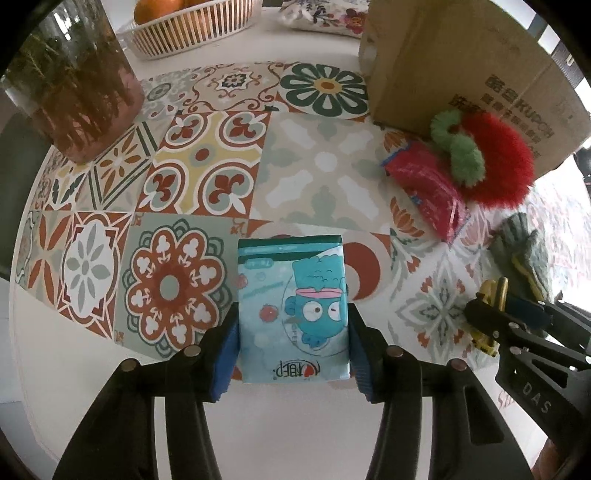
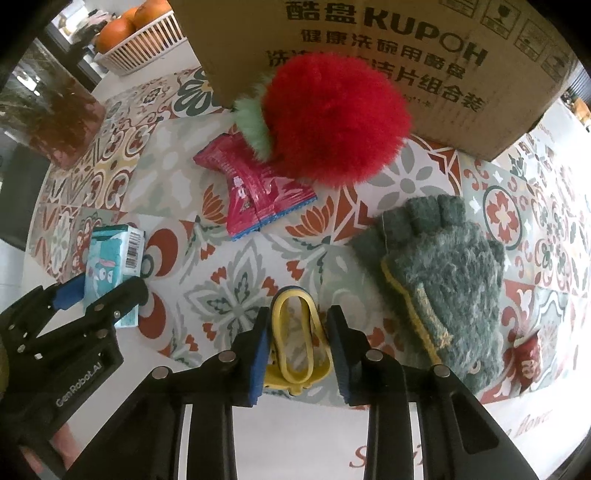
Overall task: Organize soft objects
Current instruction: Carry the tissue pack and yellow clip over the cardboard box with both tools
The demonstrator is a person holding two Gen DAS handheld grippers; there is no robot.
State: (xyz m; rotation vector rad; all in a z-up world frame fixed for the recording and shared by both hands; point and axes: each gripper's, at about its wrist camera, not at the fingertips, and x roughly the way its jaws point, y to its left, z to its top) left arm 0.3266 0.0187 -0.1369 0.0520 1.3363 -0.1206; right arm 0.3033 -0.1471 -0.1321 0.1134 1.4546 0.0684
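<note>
My left gripper (image 1: 293,328) is shut on a light-blue tissue pack (image 1: 291,306) with a cartoon fish, resting on the patterned tablecloth; it also shows in the right wrist view (image 2: 110,269). My right gripper (image 2: 297,332) holds a small yellow plastic clip-like object (image 2: 295,343) between its jaws, pads close on both sides. A red fluffy plush with green leaves (image 2: 332,118) lies against a cardboard box (image 2: 369,55). A red snack packet (image 2: 255,192) lies beside the plush. A green knitted glove (image 2: 443,284) lies to the right of my right gripper.
A glass jar with brown stems (image 1: 70,88) stands at the far left. A basket of oranges (image 1: 184,22) and a floral pouch (image 1: 325,18) sit at the back. A small red item (image 2: 528,362) lies at the right edge.
</note>
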